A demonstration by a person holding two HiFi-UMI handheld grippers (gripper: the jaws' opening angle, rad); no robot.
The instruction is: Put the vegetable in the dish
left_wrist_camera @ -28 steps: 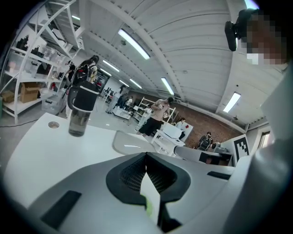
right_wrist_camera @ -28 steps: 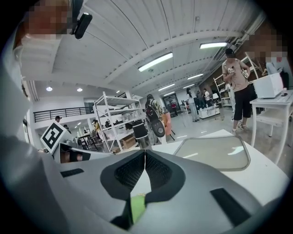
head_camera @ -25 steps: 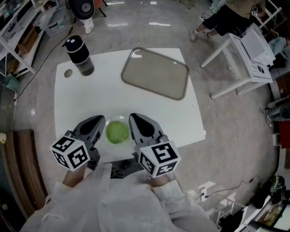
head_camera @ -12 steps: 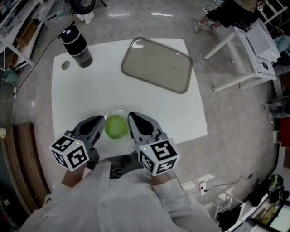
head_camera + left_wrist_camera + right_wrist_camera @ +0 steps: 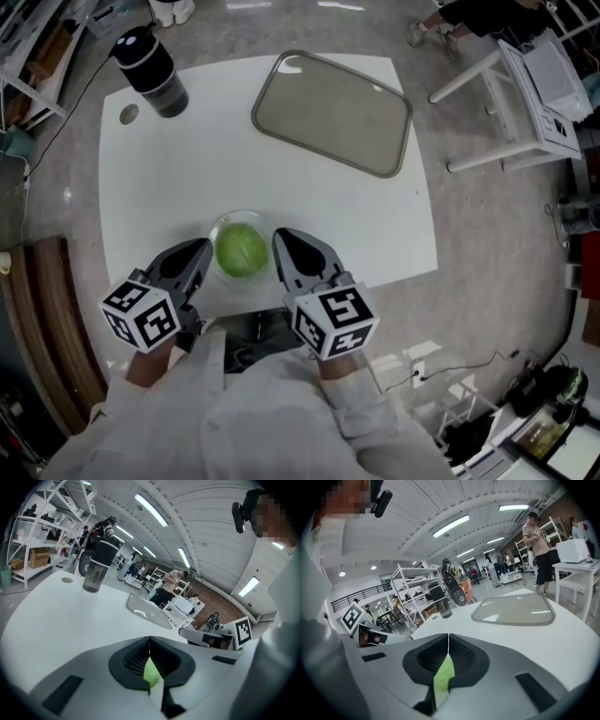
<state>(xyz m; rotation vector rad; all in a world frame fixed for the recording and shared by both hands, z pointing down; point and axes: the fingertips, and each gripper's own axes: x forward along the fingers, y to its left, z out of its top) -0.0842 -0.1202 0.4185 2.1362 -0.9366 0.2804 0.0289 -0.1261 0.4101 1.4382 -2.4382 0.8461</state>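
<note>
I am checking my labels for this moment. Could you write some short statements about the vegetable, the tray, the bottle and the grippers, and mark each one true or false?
1. The green vegetable sits between the left gripper and the right gripper. True.
2. The vegetable lies on the tray. False: it is near the table's near edge, well apart from the tray.
3. The black bottle stands upright near the table's far left corner. True.
4. The right gripper's jaws stand wide apart. False: its own view shows them closed together at the tips.
</note>
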